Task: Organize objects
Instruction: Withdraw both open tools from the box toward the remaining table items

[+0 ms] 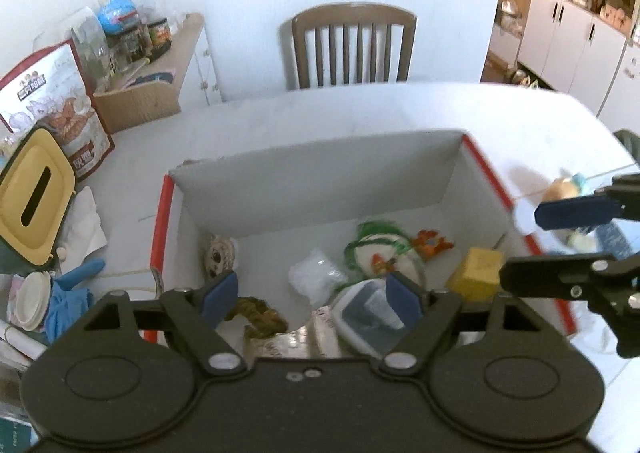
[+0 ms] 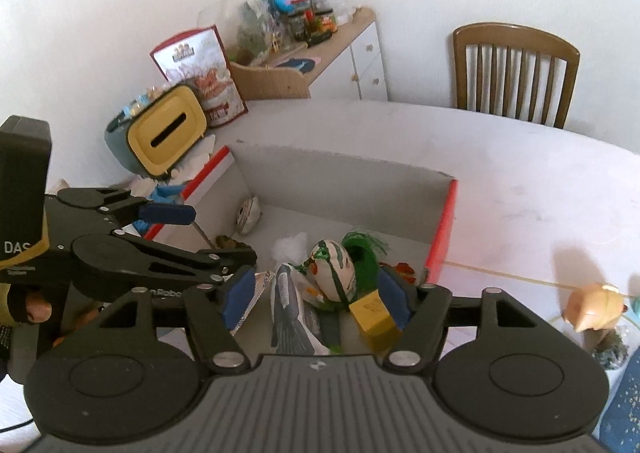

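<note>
A red-rimmed cardboard box (image 1: 486, 169) (image 2: 444, 221) stands on the white table. Inside lie a painted egg with green fringe (image 1: 378, 253) (image 2: 334, 269), a yellow block (image 1: 478, 273) (image 2: 374, 315), a white plastic bag (image 1: 316, 275) (image 2: 290, 247), a clear lidded container (image 1: 368, 313), a grey packet (image 2: 292, 317), a small doll face (image 1: 218, 255) and a brown rope piece (image 1: 260, 313). My left gripper (image 1: 312, 299) (image 2: 200, 235) hovers open over the box's near left side. My right gripper (image 2: 316, 299) (image 1: 568, 245) hangs open over its right edge. Neither holds anything.
A peach-coloured toy (image 2: 592, 307) (image 1: 560, 189) lies on the table right of the box. Left of the box are a yellow tissue holder (image 1: 34, 201) (image 2: 168, 133), a snack bag (image 1: 60, 101), tissues and blue gloves (image 1: 66, 305). A wooden chair (image 1: 352, 49) and a cluttered sideboard (image 2: 320, 49) stand behind.
</note>
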`<state>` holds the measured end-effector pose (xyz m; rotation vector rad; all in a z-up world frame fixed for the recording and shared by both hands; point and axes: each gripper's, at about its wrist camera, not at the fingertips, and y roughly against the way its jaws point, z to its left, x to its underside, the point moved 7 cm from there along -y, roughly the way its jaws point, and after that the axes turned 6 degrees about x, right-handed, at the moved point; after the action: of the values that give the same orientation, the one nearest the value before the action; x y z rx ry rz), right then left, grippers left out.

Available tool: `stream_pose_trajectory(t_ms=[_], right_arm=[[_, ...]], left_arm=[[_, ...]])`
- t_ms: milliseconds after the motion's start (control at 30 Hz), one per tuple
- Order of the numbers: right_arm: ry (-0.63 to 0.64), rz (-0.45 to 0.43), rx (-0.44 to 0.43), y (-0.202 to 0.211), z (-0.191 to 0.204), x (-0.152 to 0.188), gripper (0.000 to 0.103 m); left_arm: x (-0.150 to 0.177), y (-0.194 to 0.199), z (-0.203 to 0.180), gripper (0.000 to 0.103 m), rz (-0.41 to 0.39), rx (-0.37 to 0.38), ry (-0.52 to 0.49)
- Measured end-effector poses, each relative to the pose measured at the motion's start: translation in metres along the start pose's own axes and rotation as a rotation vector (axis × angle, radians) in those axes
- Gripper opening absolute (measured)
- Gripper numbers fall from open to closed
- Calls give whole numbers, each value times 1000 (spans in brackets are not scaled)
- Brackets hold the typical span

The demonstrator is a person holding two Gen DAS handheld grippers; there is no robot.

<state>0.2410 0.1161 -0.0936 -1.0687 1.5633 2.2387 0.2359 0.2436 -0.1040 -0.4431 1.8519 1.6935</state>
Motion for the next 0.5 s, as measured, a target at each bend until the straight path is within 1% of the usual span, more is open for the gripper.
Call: stream_pose_trajectory(t_ms=[200,267,433,500], right_arm=[[-9,-43,-12,34,-20,5,71],[-13,-58,-14,46,-30,8,73],[-33,-90,-9,72,-57,16,76],[-43,-103,-3,81,-69,20,76]], left_arm=[[-11,21,-27,86,-56,28,11],[-13,28,-39,88,-72,40,13],[-18,35,-70,92,-92,63,-1],[-20,36,-84,93,-96,74,-6]])
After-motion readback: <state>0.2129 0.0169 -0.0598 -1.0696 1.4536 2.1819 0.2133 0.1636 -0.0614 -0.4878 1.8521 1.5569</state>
